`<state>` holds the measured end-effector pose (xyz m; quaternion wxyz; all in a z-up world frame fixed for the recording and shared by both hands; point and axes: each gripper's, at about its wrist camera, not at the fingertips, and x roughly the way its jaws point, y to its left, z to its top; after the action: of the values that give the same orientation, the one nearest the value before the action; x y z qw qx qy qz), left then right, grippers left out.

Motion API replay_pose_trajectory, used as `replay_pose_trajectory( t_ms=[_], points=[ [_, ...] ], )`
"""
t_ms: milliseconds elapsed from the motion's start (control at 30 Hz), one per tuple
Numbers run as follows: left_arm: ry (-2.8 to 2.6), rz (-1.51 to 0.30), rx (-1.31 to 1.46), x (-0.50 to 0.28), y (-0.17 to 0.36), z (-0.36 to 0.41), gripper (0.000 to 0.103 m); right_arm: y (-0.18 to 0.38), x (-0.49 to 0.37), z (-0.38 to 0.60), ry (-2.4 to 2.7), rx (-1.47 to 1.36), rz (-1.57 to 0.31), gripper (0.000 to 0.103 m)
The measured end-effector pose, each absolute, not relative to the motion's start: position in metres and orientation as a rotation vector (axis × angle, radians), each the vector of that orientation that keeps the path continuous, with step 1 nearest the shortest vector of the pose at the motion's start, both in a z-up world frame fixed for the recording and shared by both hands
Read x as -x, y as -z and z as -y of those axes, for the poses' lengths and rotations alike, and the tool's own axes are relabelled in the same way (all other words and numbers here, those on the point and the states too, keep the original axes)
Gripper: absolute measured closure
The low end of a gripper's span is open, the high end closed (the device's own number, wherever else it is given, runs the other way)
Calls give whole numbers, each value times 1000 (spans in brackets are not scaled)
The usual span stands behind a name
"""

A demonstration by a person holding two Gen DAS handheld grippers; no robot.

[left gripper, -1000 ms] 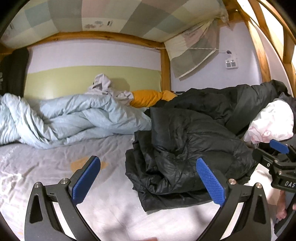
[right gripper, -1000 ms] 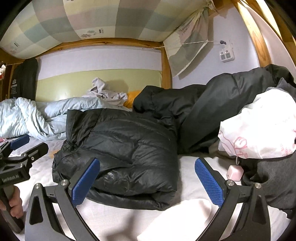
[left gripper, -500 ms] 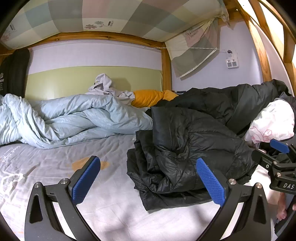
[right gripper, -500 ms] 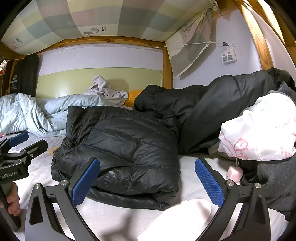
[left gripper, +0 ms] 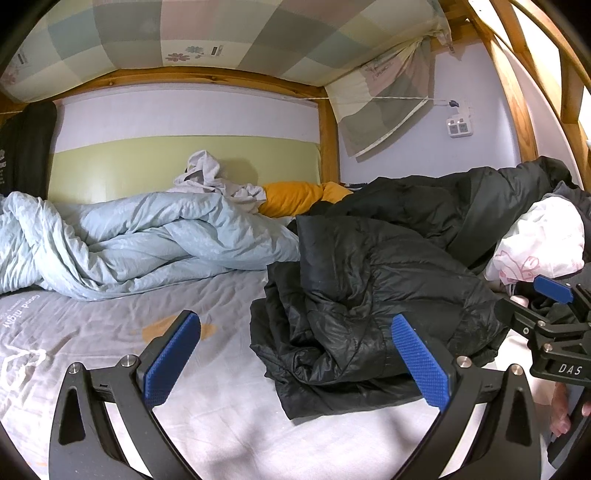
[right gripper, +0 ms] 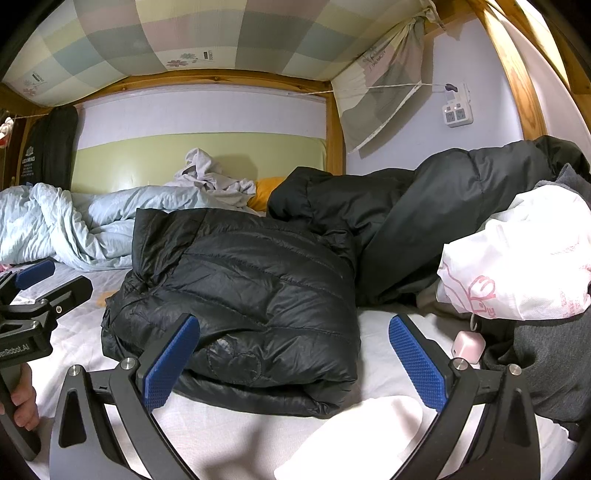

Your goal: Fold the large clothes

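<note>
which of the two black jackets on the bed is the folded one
The front black puffer jacket, a compact bundle between the open right gripper fingers; the other black jacket sprawls behind.

Glossy black quilting across the folded down jacket (right gripper: 251,295). Pale blue on the duvet (left gripper: 129,240) at nine o'clock, mustard yellow on the pillow (left gripper: 291,195) toward twelve. Light grey bedsheet (left gripper: 110,332), orange motif. White plastic bag (right gripper: 517,258), pink print, at three o'clock. Pastel checks overhead on the mattress (left gripper: 221,33). Blue pads (left gripper: 171,356) on black fingers.
</note>
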<state>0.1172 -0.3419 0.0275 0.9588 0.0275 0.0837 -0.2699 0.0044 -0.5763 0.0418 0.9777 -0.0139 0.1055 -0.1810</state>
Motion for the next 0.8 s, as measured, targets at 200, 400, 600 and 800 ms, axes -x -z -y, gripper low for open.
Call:
replay_pose_trajectory(
  t_ms=[200,400,600,800],
  points=[
    [547,-176,-53,-117,-27,345,0,-41,-5,577,364,28,-215,0],
    [541,-155,-58,-114,-28,349,0,-41,-5,575,366,38,-205,0],
    [532,-149,-82,-111,-28,358,0,-41,-6,576,364,38,-204,0],
    [529,-142,-84,-110,-28,360,0,-40,-5,574,367,38,-202,0]
  ],
)
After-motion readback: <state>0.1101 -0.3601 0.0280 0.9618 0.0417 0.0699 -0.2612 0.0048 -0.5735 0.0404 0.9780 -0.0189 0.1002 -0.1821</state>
